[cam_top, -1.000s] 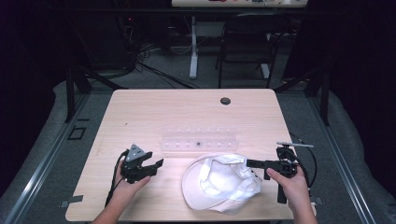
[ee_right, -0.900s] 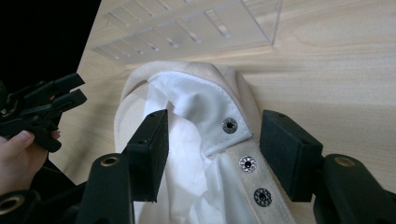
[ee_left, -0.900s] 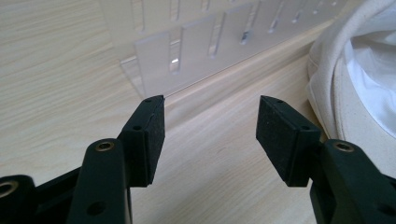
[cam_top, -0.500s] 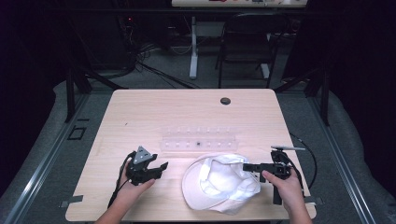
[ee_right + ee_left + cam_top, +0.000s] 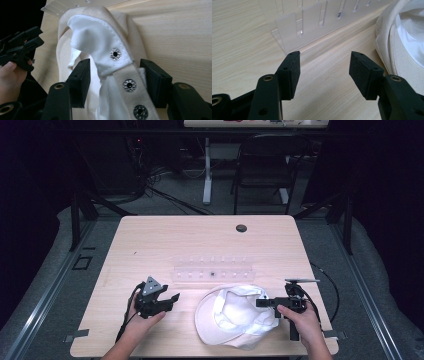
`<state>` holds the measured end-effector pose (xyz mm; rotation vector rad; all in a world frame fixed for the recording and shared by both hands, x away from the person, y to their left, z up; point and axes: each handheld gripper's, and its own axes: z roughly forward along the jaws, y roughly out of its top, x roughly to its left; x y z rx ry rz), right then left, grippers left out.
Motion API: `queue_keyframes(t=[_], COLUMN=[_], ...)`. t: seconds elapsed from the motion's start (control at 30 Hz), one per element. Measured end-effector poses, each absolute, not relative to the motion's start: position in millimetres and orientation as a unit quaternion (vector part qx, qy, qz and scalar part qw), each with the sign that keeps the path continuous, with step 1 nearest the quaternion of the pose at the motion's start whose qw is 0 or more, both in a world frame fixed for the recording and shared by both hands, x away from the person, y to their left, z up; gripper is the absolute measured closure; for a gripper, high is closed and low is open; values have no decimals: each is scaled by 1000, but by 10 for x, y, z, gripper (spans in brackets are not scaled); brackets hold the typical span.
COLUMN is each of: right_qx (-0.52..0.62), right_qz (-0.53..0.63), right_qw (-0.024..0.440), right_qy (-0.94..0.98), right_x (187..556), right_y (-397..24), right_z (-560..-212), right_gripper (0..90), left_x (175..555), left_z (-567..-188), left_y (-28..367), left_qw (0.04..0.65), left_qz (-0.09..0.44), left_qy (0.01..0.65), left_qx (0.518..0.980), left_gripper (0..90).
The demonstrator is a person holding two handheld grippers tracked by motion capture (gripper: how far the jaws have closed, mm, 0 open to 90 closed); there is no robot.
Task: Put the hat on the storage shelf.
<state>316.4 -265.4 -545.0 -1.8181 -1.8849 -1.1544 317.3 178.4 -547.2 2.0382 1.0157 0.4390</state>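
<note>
We have the cream cap (image 5: 235,322) lying upside down at the near edge of the table (image 5: 165,245), just in front of the clear plastic rack (image 5: 212,272). Our right gripper (image 5: 115,75) has its jaws spread wide to either side of the snap strap (image 5: 127,83) at the back of the cap, not yet pinching it. Our left gripper (image 5: 324,67) is also wide open, holding nothing, low over the wood between the rack and the cap's brim (image 5: 387,47). The risk we see is on the right: closing on a metal snap rather than fabric could let the strap slip, and if it pulls before the left side is gripped, the whole cap may drag or slide into the rack.
</note>
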Motion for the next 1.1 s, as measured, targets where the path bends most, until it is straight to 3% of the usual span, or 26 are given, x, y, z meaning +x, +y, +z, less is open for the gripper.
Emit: queue_keyframes(t=[0.63,0.83,1.1], right_qx=[-596,-597,-611], right_qz=[-424,-415,-400], right_qw=[172,175,176], right_qy=[-660,-664,-660], right_x=[3076,3057,3065], right_y=[-2662,-2622,-2621], right_z=[-5135,-5077,-5066], right_gripper=[500,583,762], left_x=[3177,3171,3181], left_z=[-5468,-5450,-5461], left_y=[1799,1818,1835], left_qw=[403,407,403], left_qz=[176,181,179], left_qy=[404,407,409], left_qx=[802,798,799], left_gripper=[425,425,425])
